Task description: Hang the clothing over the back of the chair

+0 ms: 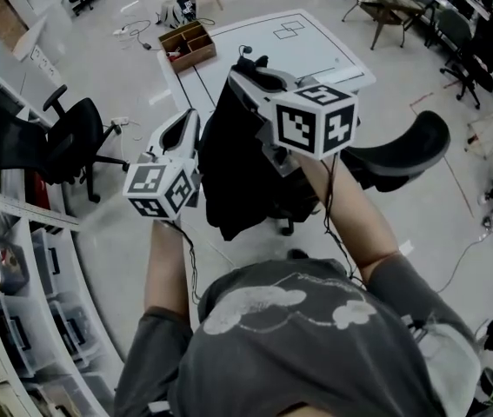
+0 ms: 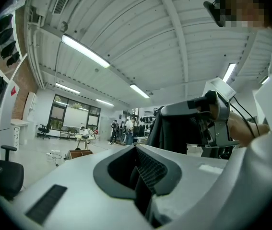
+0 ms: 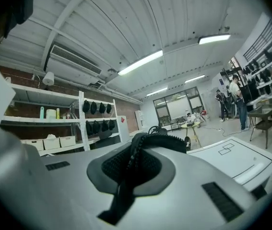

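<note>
Hanging close by the chair (image 1: 400,149), the black clothing (image 1: 236,168) is gripped between the clenched jaws of the left gripper (image 1: 187,124) and right gripper (image 1: 246,69).

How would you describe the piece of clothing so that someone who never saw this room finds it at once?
Find the large white surface marked with black rectangles. At its near end, the left hand-held gripper and the right hand-held gripper hold a black garment between them. Unlike the rigid black office chair beside it, it hangs limp in folds.
</note>
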Motion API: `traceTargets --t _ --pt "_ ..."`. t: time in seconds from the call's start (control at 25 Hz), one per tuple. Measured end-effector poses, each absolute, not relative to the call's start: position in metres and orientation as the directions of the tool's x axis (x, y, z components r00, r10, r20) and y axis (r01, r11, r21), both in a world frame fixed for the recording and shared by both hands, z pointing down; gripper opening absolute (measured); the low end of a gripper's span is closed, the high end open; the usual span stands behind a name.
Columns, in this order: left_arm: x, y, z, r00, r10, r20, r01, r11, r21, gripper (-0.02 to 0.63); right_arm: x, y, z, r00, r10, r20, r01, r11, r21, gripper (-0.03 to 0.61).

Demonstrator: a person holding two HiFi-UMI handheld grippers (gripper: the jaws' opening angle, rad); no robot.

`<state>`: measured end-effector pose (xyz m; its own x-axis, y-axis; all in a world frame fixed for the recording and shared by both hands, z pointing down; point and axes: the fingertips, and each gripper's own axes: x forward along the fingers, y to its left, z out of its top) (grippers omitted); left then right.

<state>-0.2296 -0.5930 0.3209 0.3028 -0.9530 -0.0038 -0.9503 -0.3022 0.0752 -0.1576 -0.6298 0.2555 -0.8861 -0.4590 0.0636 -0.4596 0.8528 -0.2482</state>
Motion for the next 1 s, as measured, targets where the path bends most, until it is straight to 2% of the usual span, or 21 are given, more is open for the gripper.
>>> traceTargets --t 0.2,0.48,0.68,1.0 --pt "-0.204 -0.603 0.307 0.288 -0.957 -0.016 -0.956 -0.289 0.048 0.002 -0.134 -0.63 0.229 -0.876 -0.482 0.007 -0.472 0.856 -0.21 -0.002" --pt "-0.177 -0.617 0.289 0.253 -0.967 -0.015 -0.967 -0.253 -0.008 0.002 -0.071 -0.653 0.206 -0.793 -0.605 -0.071 -0.534 0.746 -0.399 -0.002" --pt "-0.149 -0.62 0.282 0.225 -0.974 -0.014 -0.974 -0.225 -0.03 0.002 -0.039 -0.647 0.185 -0.793 -0.597 -0.122 -0.487 0.742 -0.461 -0.002" --pt "-0.108 -0.613 0.271 0.154 -0.988 -0.036 -0.987 -0.152 -0.047 0.002 0.039 -0.657 0.169 -0.827 -0.546 -0.133 -0.462 0.795 -0.392 -0.002"
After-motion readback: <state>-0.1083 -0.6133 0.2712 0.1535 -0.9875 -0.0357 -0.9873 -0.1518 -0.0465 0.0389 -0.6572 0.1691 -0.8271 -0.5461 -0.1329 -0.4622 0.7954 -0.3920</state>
